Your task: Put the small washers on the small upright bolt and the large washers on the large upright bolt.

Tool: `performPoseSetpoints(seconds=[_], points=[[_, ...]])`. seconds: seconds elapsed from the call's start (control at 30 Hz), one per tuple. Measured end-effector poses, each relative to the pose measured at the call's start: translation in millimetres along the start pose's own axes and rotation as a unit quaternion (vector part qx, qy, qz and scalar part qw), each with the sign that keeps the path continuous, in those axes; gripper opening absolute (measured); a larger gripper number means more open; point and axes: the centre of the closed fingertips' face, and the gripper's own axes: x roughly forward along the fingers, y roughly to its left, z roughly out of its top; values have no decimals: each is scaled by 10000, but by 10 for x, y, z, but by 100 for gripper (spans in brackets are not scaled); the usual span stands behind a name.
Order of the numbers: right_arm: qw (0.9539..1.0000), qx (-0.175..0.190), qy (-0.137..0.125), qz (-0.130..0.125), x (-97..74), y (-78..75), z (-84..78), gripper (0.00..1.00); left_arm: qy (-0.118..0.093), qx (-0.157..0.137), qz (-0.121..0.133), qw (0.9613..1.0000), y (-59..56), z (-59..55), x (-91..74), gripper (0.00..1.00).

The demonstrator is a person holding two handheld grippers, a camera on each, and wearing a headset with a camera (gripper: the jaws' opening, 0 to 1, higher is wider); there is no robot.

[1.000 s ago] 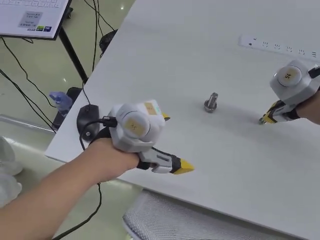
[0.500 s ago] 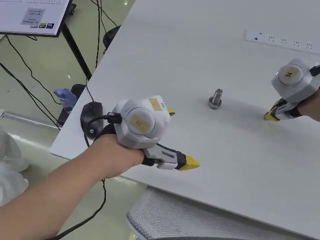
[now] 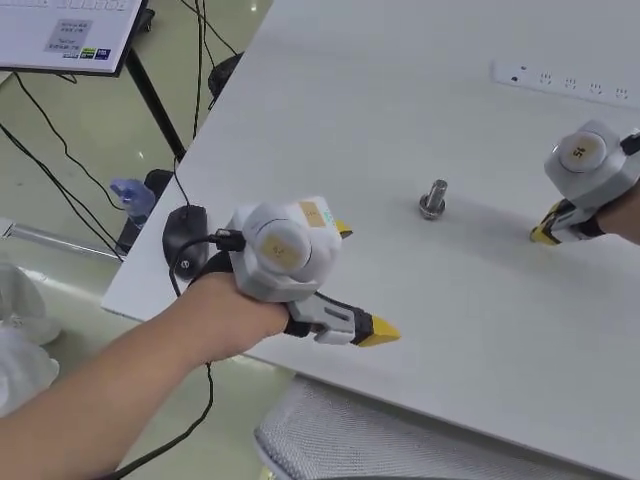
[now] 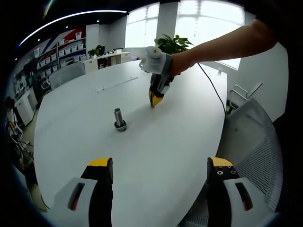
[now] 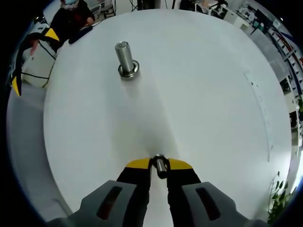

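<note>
- The white table [image 3: 400, 80] carries all the work; we see its left edge and its near edge in the head view.
- A mesh chair [image 3: 330, 430] sits tucked under the near edge.
- A power strip [image 3: 565, 84] lies flat toward the far right of the table.
- The left gripper [image 3: 360, 280] hangs over the near left corner, held in a hand. In its own view [image 4: 160, 163] the jaws stand wide apart with only bare table between them.
- The right gripper [image 3: 543, 236] is at the right side of the table, tips down on the surface. We also see it from the left gripper view [image 4: 155, 99].
- In its own view [image 5: 160, 165] the yellow tips are pinched nearly together on a short metal piece.
- The big bolt [image 3: 433, 199] stands upright in the open middle of the table, well clear of every edge and well apart from both grippers [image 4: 119, 119] [image 5: 127, 59]. A ring sits at its foot; we cannot tell whether that is a washer or the bolt's own head.
- The small bolt [image 5: 160, 166], as we take the pinched piece to be, sits between the right gripper's tips, just above the table.
</note>
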Motion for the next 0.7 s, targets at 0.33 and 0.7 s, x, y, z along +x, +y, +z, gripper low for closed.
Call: performPoseSetpoints(seconds=[0.33, 0.7], points=[[9999, 85, -69, -9, -23, -1, 15, 18, 17, -3, -5, 10000, 3, -3, -10, 81], [9984, 152, -480, -256, -289, -55, 82, 27, -39, 13, 39, 10000, 0, 51, -21, 82]])
